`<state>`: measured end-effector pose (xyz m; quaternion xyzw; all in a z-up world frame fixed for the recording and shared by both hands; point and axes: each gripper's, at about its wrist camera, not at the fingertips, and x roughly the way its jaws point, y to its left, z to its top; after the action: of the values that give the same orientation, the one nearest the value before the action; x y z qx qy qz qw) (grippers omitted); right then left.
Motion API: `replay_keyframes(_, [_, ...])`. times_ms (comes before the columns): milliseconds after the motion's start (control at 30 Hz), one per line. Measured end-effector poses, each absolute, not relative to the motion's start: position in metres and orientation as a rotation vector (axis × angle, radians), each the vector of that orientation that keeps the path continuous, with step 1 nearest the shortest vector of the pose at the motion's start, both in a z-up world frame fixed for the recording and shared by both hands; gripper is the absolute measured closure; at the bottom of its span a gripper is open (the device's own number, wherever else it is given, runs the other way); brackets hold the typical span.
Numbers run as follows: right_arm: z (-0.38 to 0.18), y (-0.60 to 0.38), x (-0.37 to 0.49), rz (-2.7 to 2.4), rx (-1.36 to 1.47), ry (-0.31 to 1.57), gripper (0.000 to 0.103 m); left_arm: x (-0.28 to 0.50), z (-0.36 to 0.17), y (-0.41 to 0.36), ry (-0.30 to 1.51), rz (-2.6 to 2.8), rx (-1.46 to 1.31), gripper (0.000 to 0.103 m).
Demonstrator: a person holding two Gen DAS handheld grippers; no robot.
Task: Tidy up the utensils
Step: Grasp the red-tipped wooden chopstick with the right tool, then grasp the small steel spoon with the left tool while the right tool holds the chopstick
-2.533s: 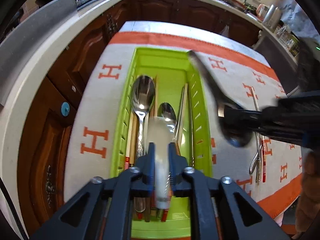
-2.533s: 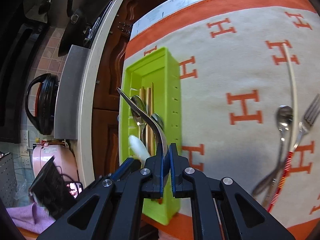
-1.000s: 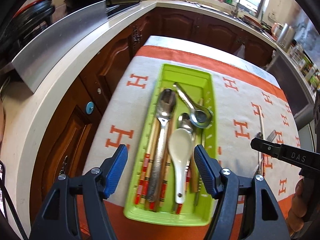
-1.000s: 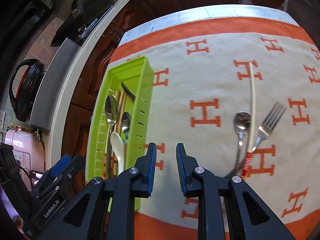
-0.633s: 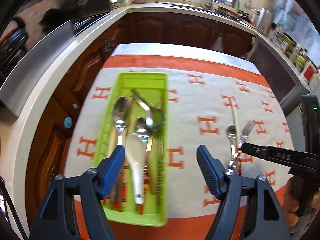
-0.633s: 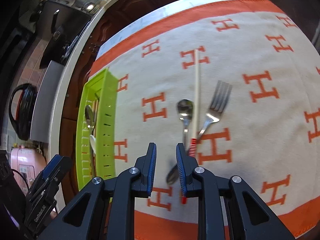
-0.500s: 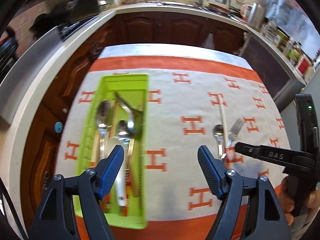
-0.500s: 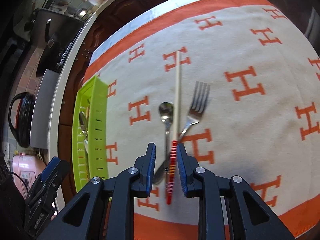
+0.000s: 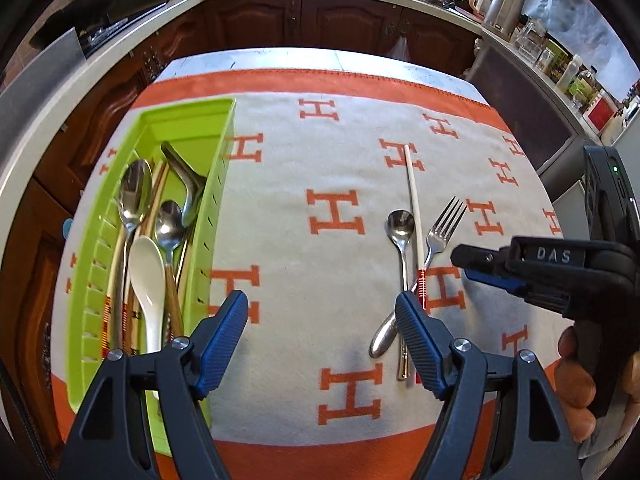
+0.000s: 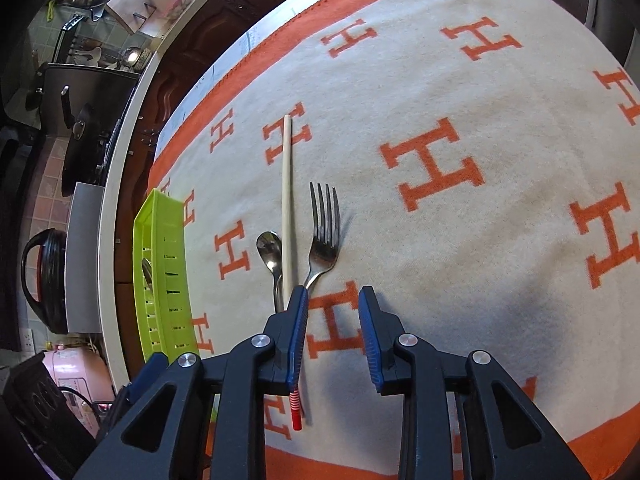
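While the left wrist view looks down on the cloth-covered surface [image 9: 280, 184], the left gripper [image 9: 322, 334] hangs with jaws wide and nothing between them, over bare cloth between the green tray [image 9: 218, 184] and the loose pieces. Tray sits at the left edge of the cloth, already holding metal spoons, a white ceramic spoon [image 9: 147, 276] and several chopsticks, bowls pointing away from the camera. Three loose pieces lie well apart from the tray to the right: small metal spoon [image 9: 401, 228], pale chopstick [image 9: 413, 192] with a red-striped end, metal fork [image 9: 444, 224]; their handles cross near the bottom. Right gripper [image 9: 466, 266] comes in from the right just beside the fork handle, a hand [image 9: 576, 380] wrapped on its grip. Right wrist view: right gripper [image 10: 332, 334] jaws have just been opening, now a narrow gap, nothing held; left pad sits over the chopstick [image 10: 287, 200] shaft and fork [image 10: 325, 236] neck, gap itself over bare cloth, so cannot tell which piece is the target. Spoon [image 10: 270, 250] just left of the chopstick, tray [image 10: 164, 264] far left. Handling guess: chopstick is light, stiff, thin and likely to roll or slip, so pinch across the shaft near the striped end; fork and spoon are rigid, smooth metal, slick, lying flat on soft cloth, best taken at the neck or mid-handle. Crossed handles may drag a neighbour along.
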<state>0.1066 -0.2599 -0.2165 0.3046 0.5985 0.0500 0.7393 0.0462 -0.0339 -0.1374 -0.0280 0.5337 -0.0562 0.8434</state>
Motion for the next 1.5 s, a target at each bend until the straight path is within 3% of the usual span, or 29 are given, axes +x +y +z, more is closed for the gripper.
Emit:
replay_keyframes(733, [-0.218, -0.175, 0.160, 0.128, 0.304, 1.344, 0.095, 0.046, -0.155, -0.026, 1.186, -0.109, -0.104, 0.028])
replay_keyframes(1200, [-0.195, -0.244, 0.113, 0.209, 0.584, 1.257, 0.097, 0.075, -0.166, -0.052, 1.275, -0.261, -0.129, 0.029])
replay_keyframes(1433, [-0.198, -0.279, 0.092, 0.186, 0.658, 1.230, 0.097, 0.126, -0.185, -0.077, 1.397, -0.289, -0.179, 0.068])
replay_keyframes(1500, [-0.200, -0.286, 0.088, 0.185, 0.675, 1.225, 0.097, 0.135, -0.190, -0.082, 1.424, -0.291, -0.182, 0.069])
